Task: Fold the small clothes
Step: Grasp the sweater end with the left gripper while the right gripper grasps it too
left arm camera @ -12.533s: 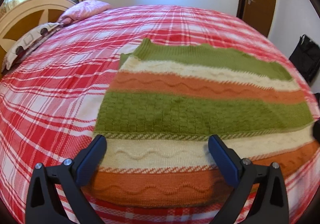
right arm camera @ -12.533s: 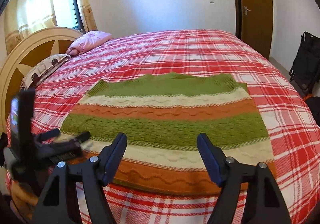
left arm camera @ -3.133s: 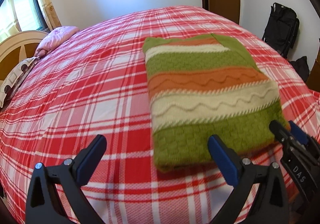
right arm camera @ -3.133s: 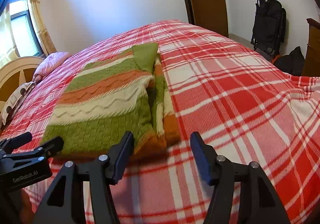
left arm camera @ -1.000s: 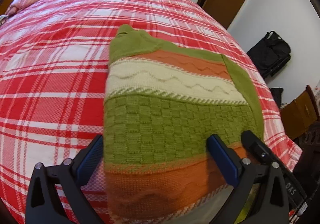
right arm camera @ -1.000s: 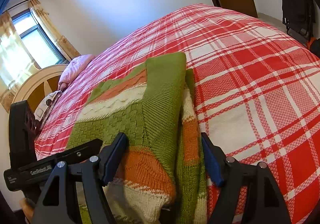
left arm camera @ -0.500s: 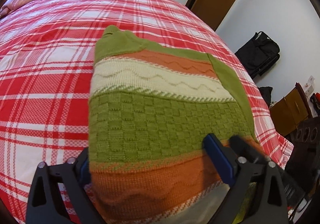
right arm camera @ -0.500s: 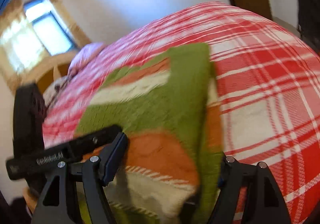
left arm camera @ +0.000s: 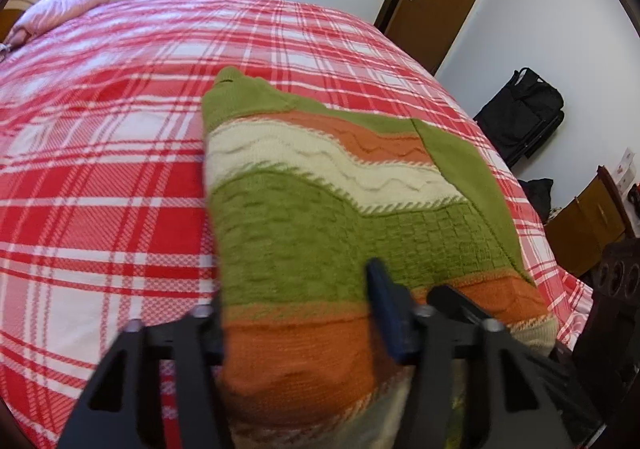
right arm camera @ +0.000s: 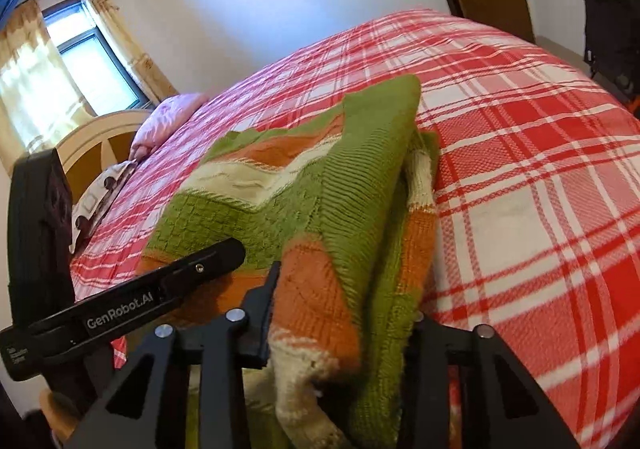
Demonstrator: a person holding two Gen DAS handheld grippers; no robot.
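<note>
Folded striped sweater (left arm camera: pixel 320 217) on red plaid bedspread (left arm camera: pixel 100 169), near edge of bed. Left gripper (left arm camera: pixel 296 313) jaws just closed in from wide, now pinching sweater's near orange hem, knit bunched between pads. Right gripper (right arm camera: pixel 344 313) likewise narrowed, clamped on near right corner of folded layers. Second ago both stood open around hem; now near edge lifted, stripes rippled, green band humped. Far end still on bed. Pink pillow (left arm camera: pixel 60 9) far left.
</note>
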